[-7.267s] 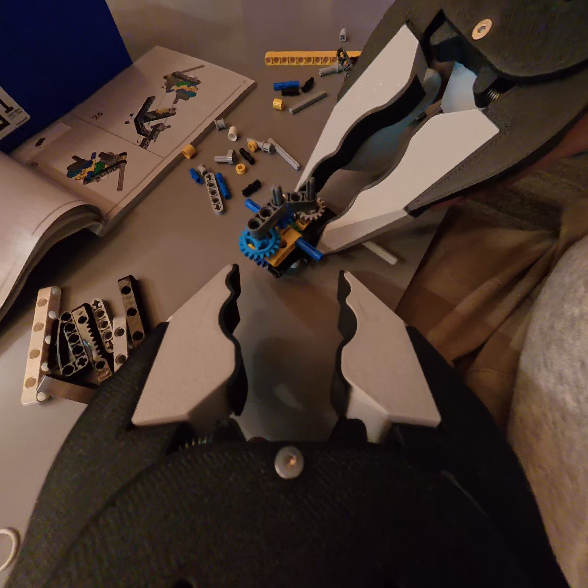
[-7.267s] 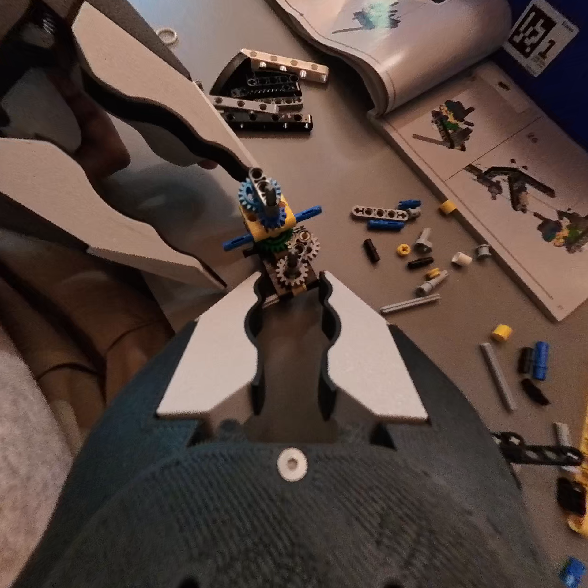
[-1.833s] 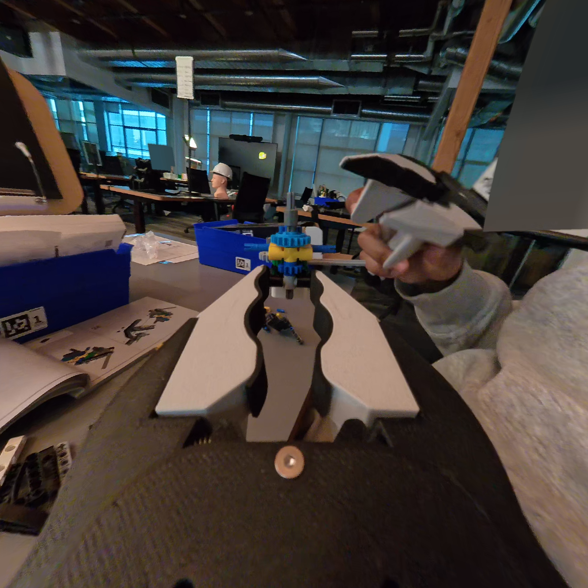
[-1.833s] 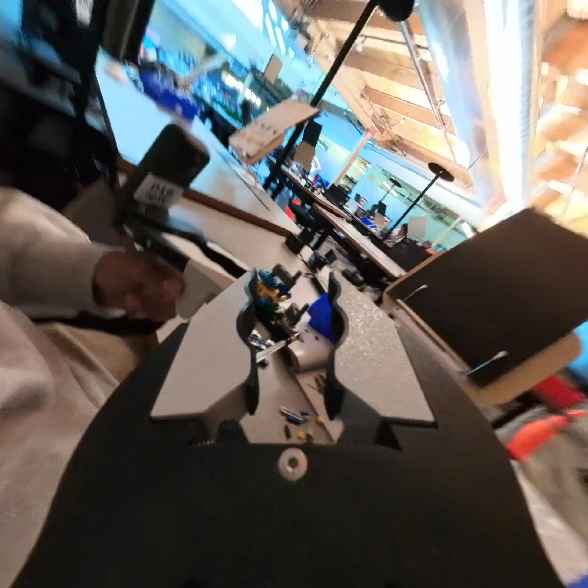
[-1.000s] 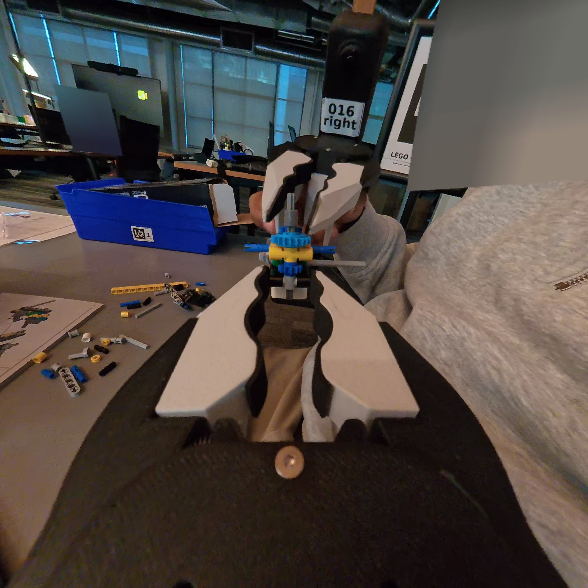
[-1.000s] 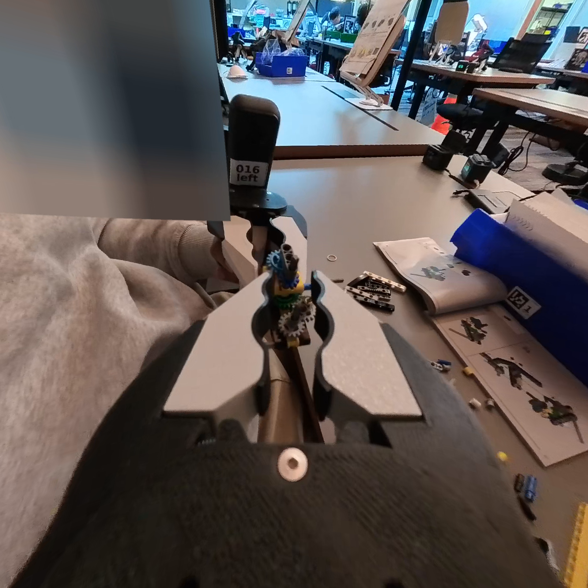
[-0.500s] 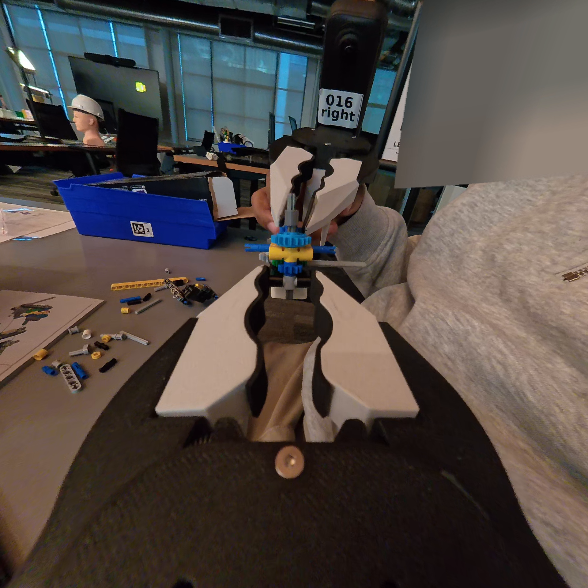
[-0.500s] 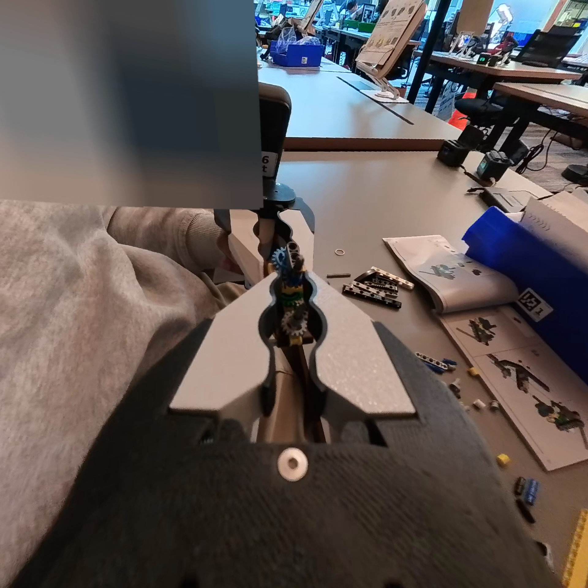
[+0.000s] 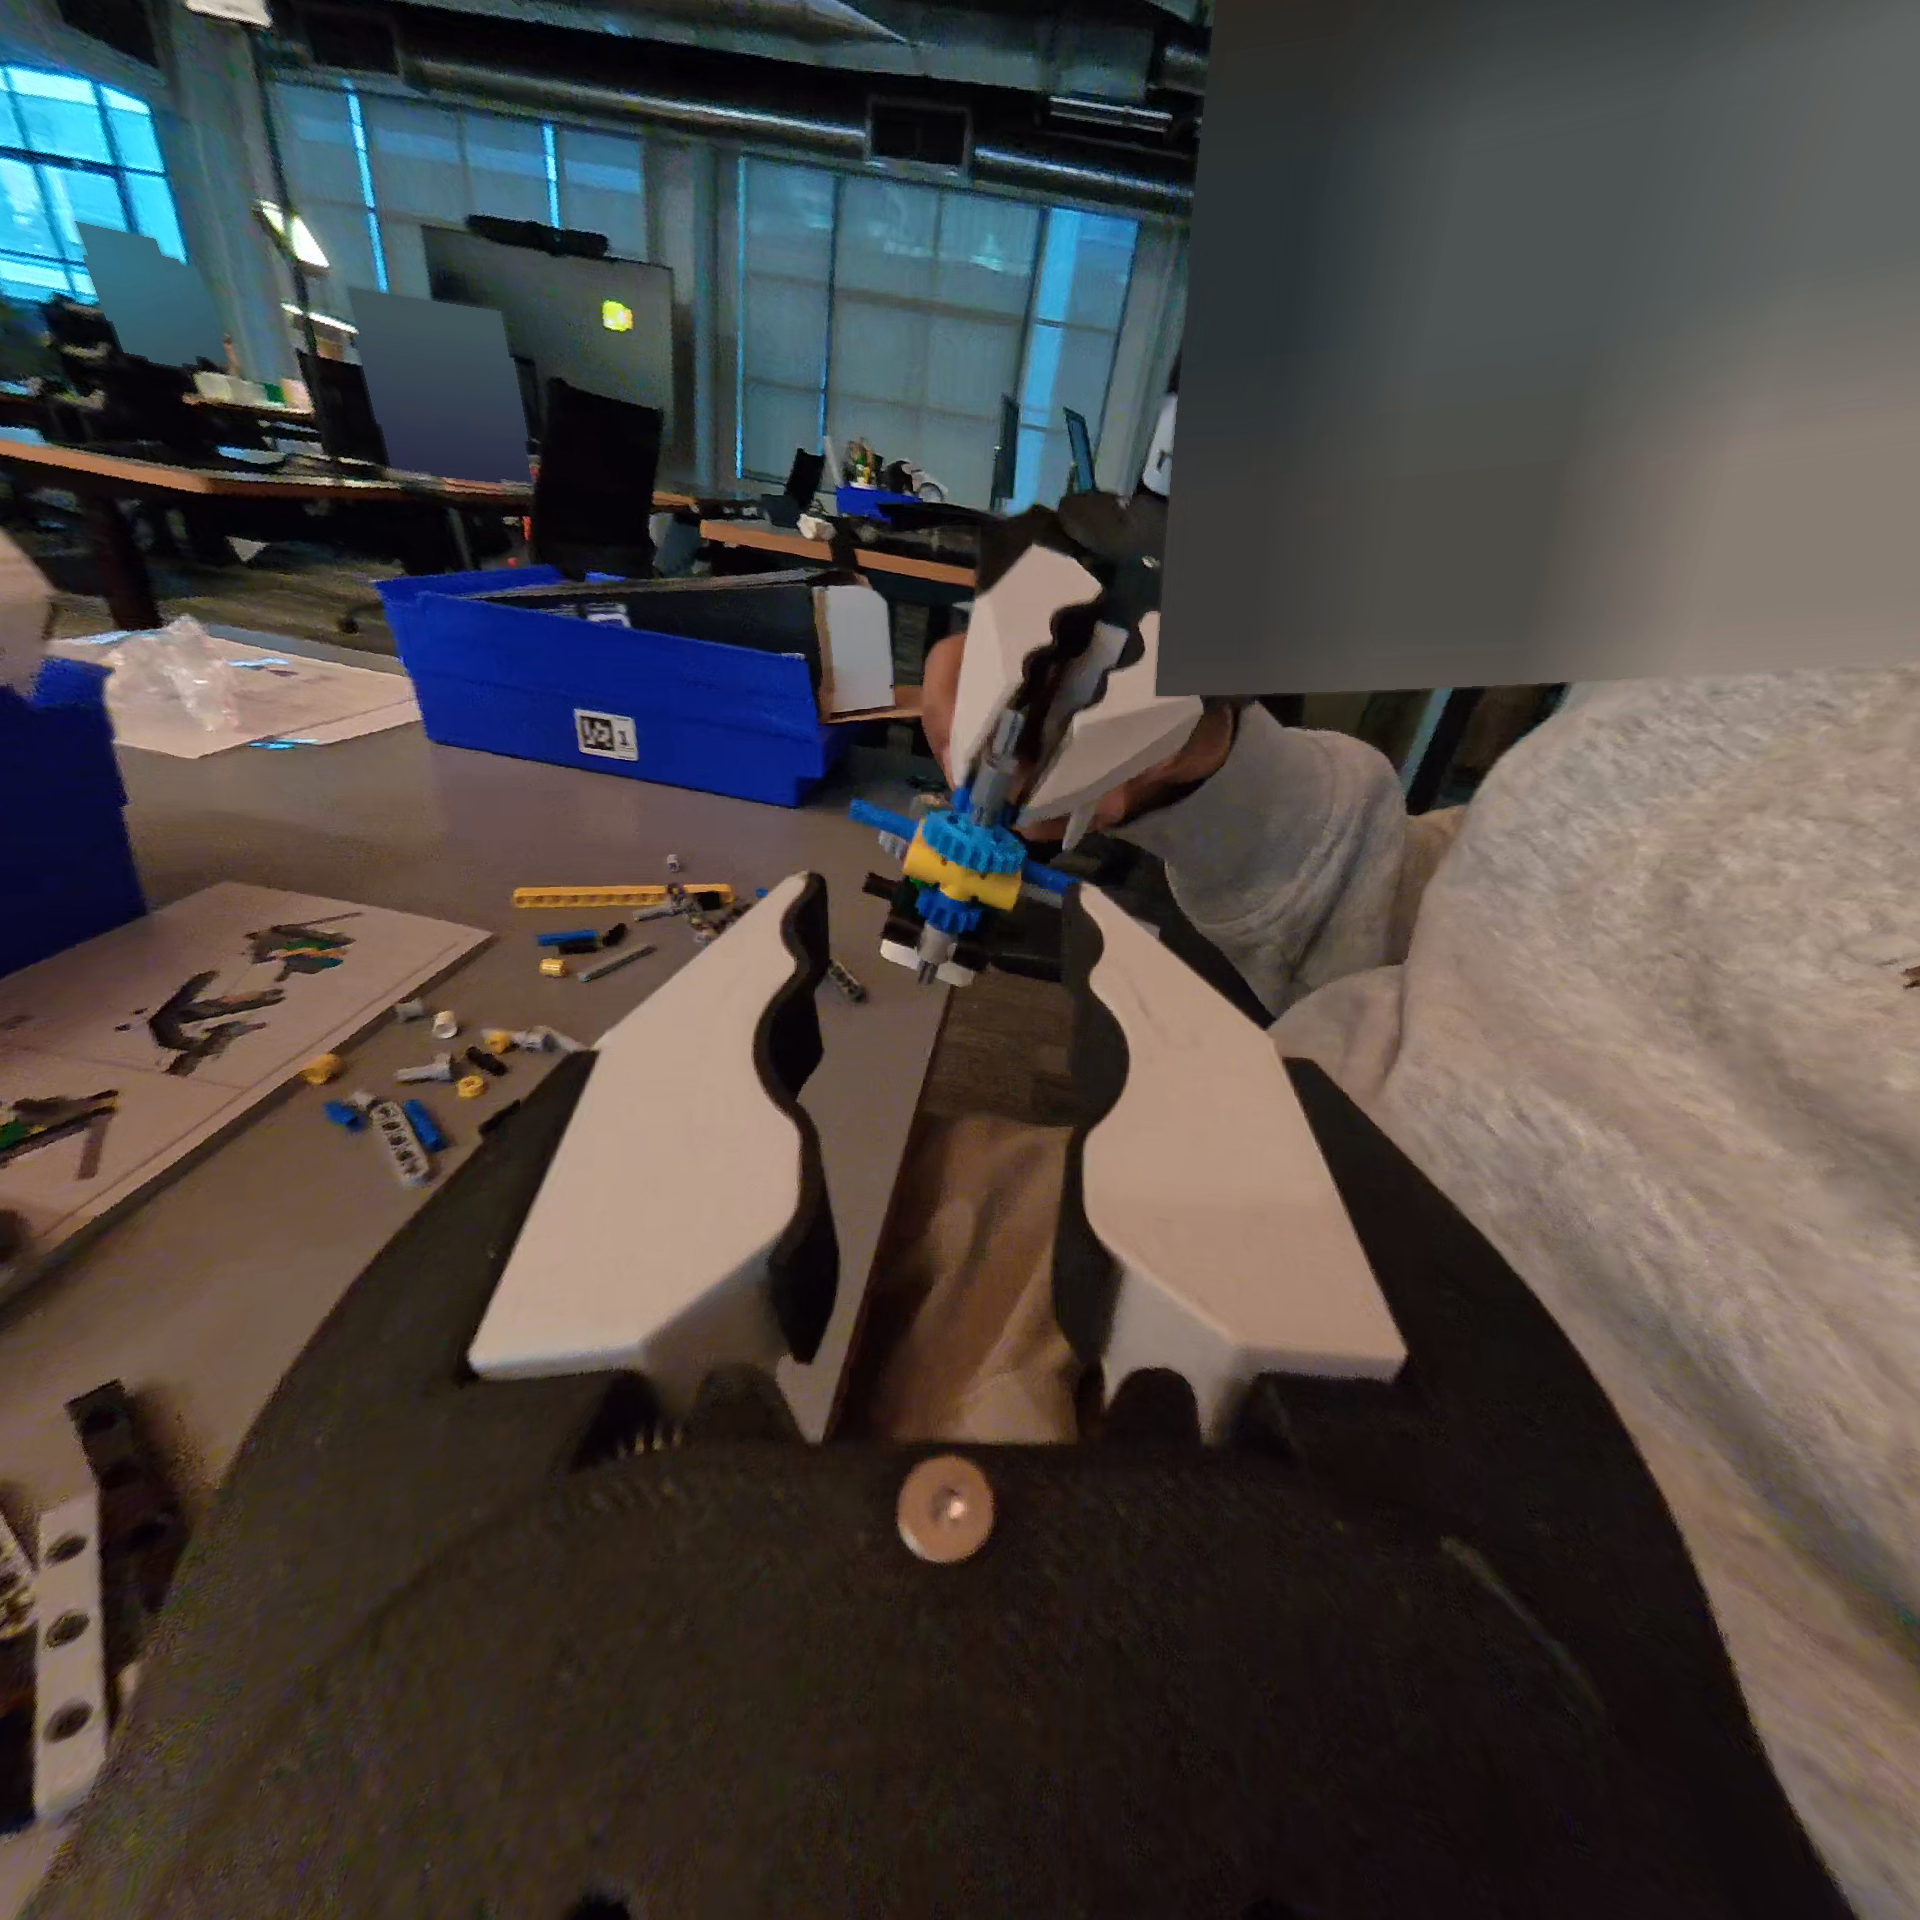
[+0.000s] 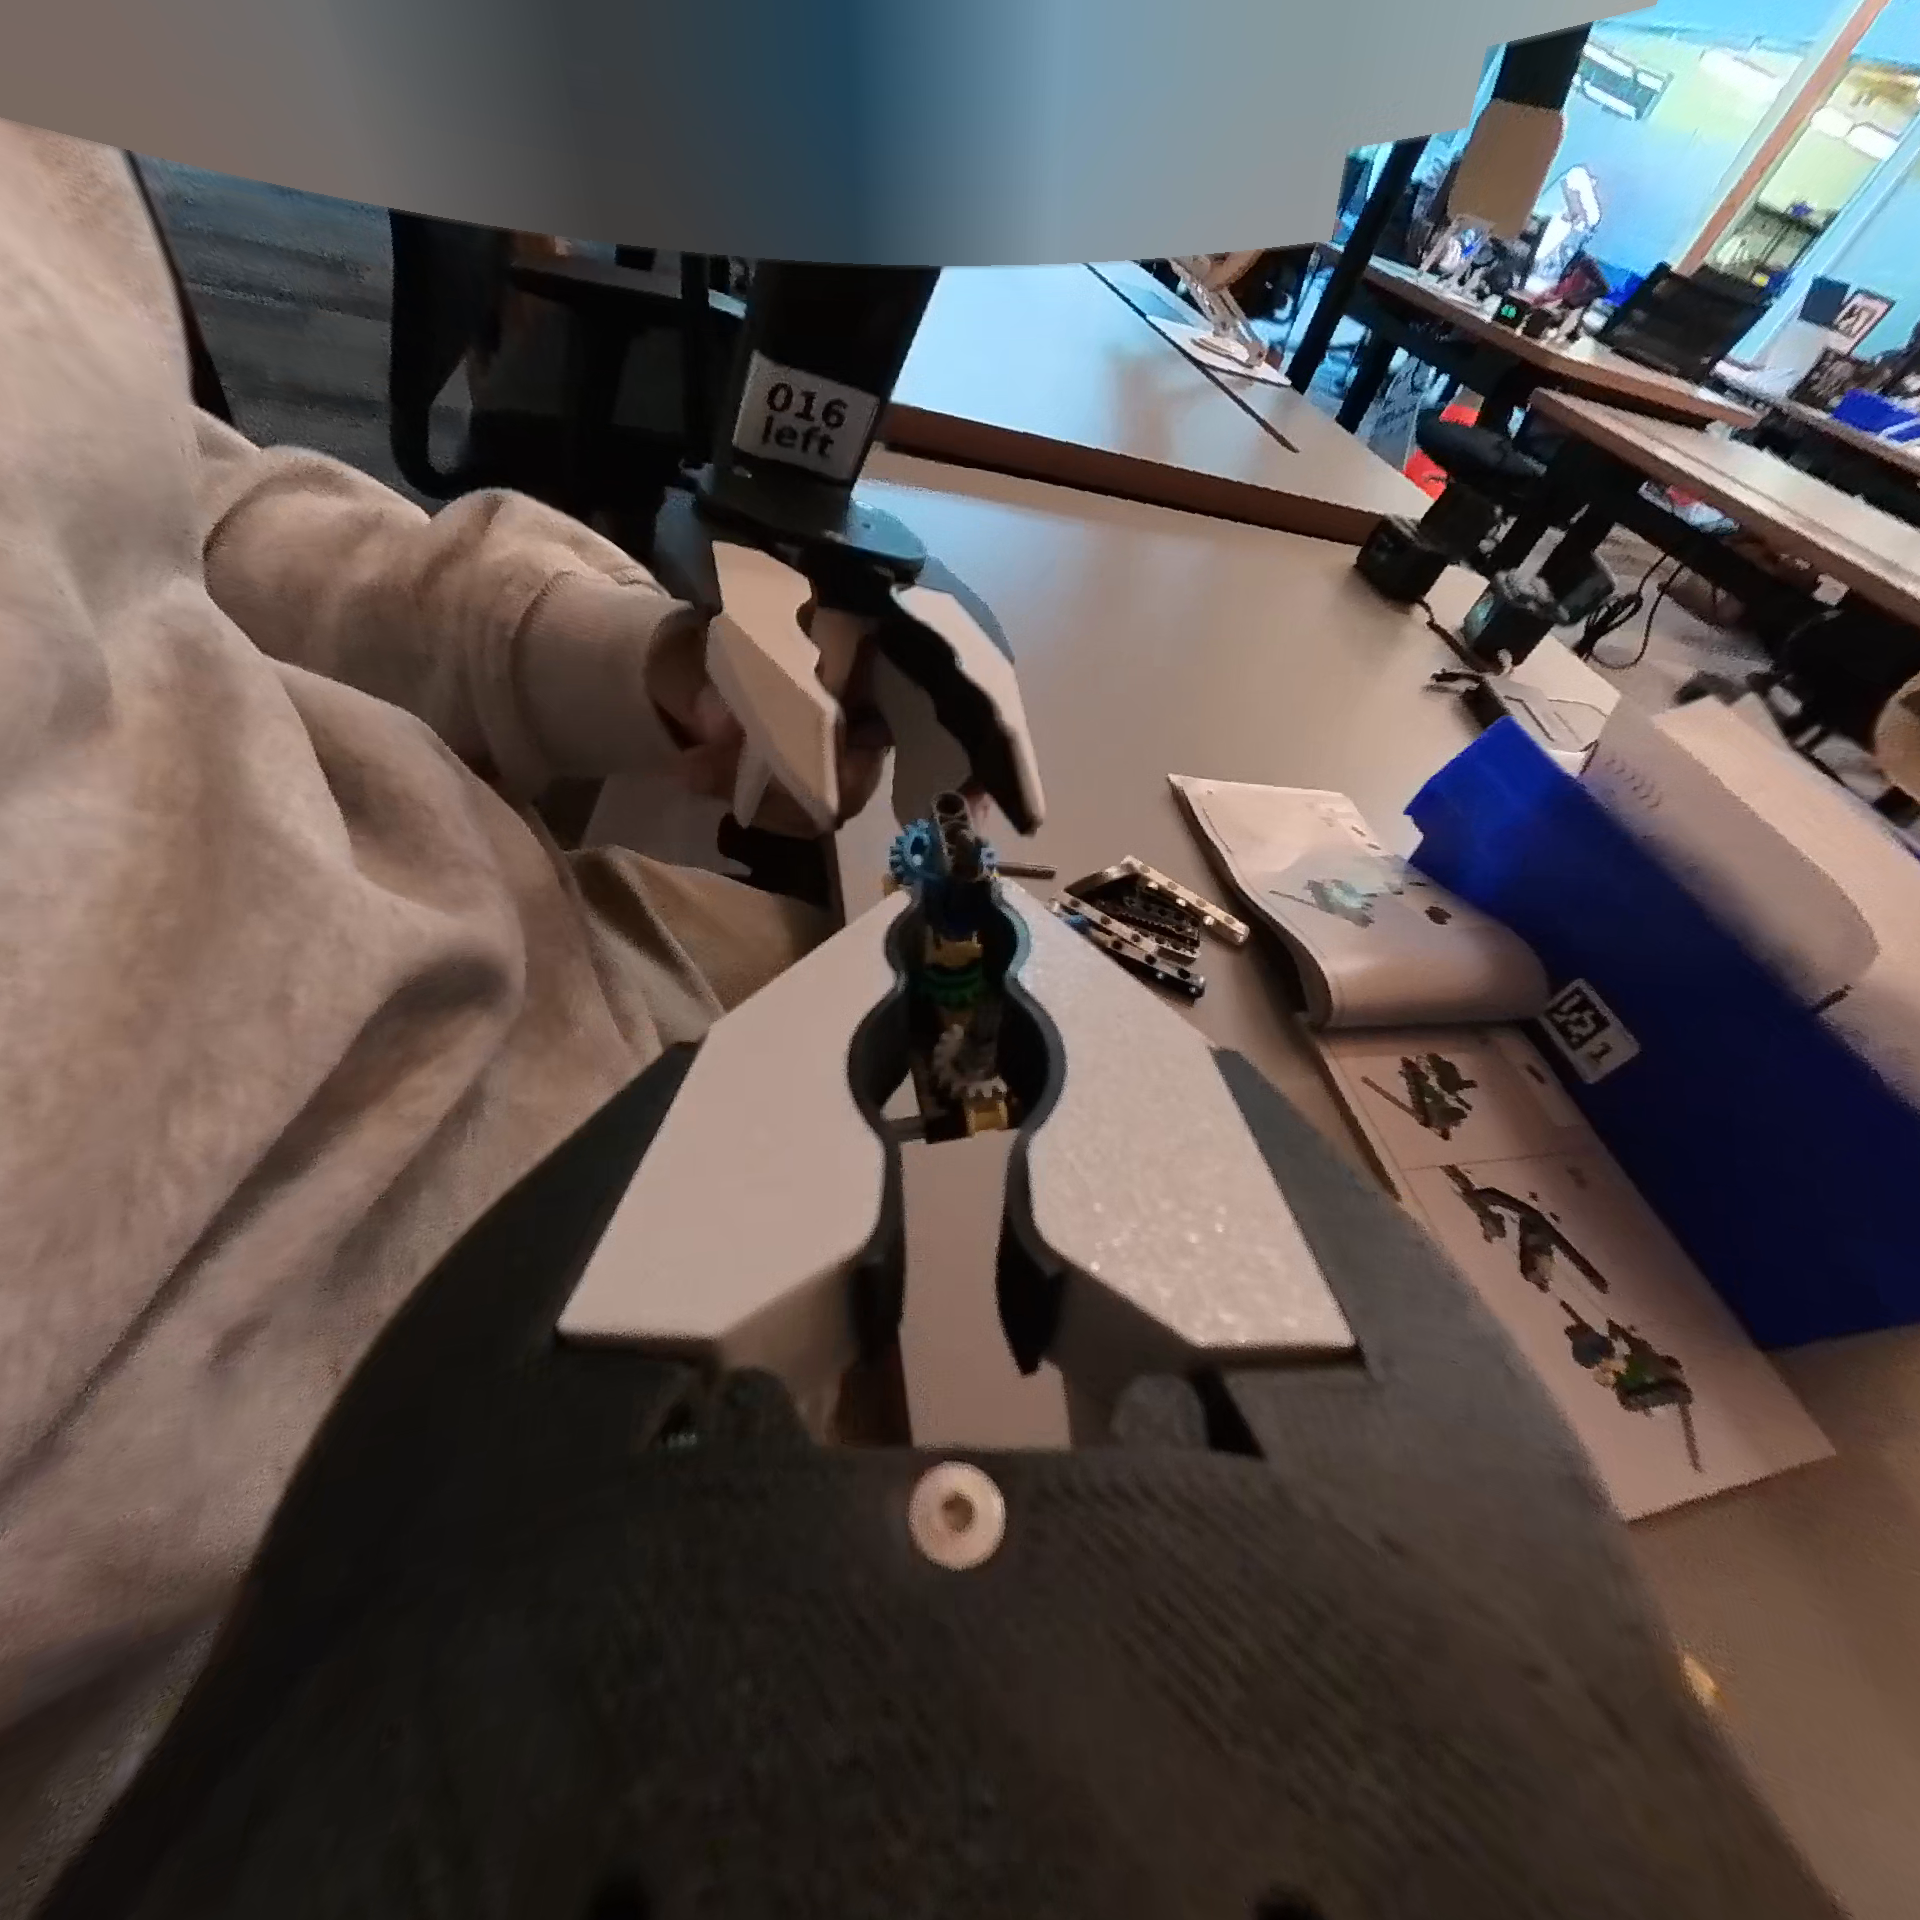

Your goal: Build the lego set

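The small lego assembly [image 9: 961, 868], with blue gears, a yellow block and grey axles, hangs in the air in front of the person's chest, tilted. My right gripper [image 10: 958, 920] is shut on it, and the assembly [image 10: 951, 997] sits between its fingers with the blue gear sticking out past the tips. In the left wrist view the right gripper [image 9: 1013, 790] comes down on the assembly from above. My left gripper [image 9: 945, 894] is open, its tips on either side of the assembly's lower end without touching. It also shows in the right wrist view [image 10: 883, 816], open and just beyond the assembly.
On the grey table [image 9: 312, 810] lie an open instruction booklet [image 9: 208, 997], several small loose parts [image 9: 447, 1070], a yellow beam [image 9: 623, 896] and a pile of black and white beams [image 10: 1143, 925]. A blue bin [image 9: 623, 686] stands behind. The person's grey sweatshirt [image 9: 1662, 1143] fills the right. Both grippers' tips are close together, under 4 cm apart.
My left gripper has opened and let go of the assembly. My right gripper has shut on it and now holds it alone, tilted a little.
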The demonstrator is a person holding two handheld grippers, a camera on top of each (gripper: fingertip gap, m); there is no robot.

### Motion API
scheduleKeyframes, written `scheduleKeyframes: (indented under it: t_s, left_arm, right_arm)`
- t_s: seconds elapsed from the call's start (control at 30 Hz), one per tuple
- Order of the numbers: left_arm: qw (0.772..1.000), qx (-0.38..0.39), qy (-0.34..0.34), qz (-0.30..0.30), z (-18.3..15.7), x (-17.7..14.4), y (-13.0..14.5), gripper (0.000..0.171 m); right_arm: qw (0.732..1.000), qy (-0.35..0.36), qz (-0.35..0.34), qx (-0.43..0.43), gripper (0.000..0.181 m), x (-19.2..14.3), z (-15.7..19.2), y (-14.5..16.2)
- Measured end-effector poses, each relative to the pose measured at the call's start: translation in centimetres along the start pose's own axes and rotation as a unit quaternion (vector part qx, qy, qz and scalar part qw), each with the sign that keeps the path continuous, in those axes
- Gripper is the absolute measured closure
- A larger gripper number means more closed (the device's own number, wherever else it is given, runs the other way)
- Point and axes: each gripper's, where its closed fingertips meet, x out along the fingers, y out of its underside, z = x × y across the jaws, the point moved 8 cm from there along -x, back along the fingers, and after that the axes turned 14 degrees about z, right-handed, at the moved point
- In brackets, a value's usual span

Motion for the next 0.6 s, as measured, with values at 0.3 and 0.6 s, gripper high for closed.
scheduleKeyframes:
  t_s: [0.3, 0.6]
  left_arm:
    - [0.999, -0.011, -0.034, -0.007, 1.3, 0.5, 0.6, 0.129]
    - [0.998, -0.017, -0.049, 0.030, 3.2, 1.5, 2.1, 0.141]
  right_arm:
    - [0.998, 0.025, -0.011, -0.060, 0.173, 2.5, -0.9, 2.4]
    - [0.998, 0.009, 0.005, -0.057, 0.173, 4.2, -2.3, 3.0]
